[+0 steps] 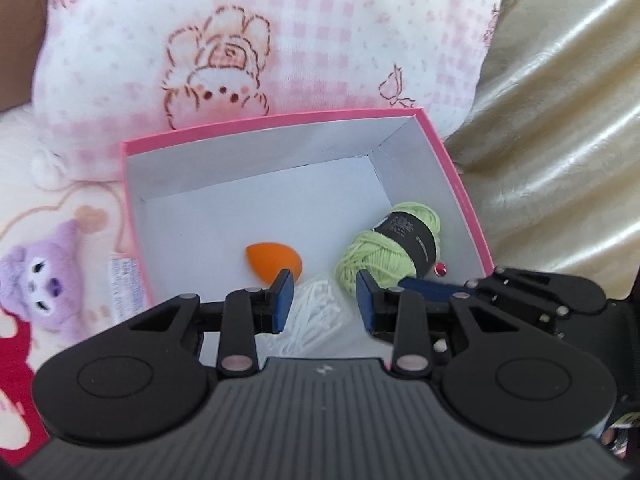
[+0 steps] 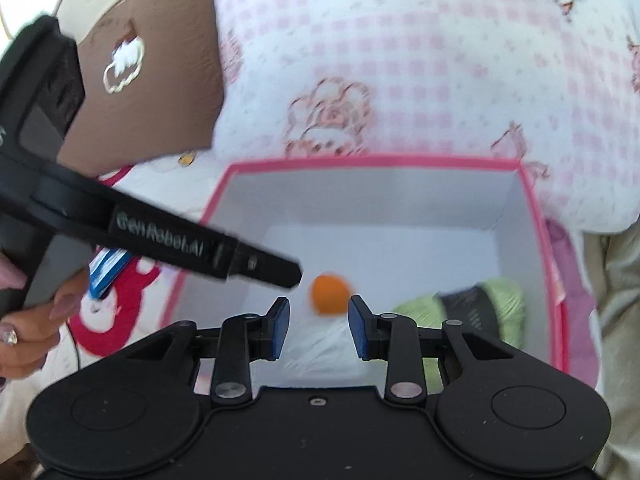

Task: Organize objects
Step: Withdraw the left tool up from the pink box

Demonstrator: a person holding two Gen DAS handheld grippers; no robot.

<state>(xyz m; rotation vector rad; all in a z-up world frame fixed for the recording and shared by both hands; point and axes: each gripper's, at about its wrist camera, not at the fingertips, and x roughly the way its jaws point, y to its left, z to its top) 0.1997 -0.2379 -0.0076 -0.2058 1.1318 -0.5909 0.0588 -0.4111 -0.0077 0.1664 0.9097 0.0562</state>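
A pink box (image 1: 452, 164) with a white inside sits on the bed. In it lie an orange egg-shaped sponge (image 1: 272, 263), a green yarn ball with a black band (image 1: 394, 250) and a white crumpled bundle (image 1: 316, 316). My left gripper (image 1: 324, 300) is open and empty over the box's near edge, above the white bundle. My right gripper (image 2: 319, 326) is open and empty, also over the box (image 2: 536, 200), with the sponge (image 2: 329, 293) just beyond its fingertips and the yarn (image 2: 502, 300) to the right. The left gripper's body (image 2: 200, 246) crosses the right wrist view.
A pink-checked pillow (image 1: 280, 40) lies behind the box. A cream shiny quilt (image 1: 560, 120) is at the right. A purple plush toy (image 1: 44, 280) lies left of the box. A brown cushion (image 2: 152, 72) is at the back left. A blue-and-white card (image 2: 108, 272) lies left of the box.
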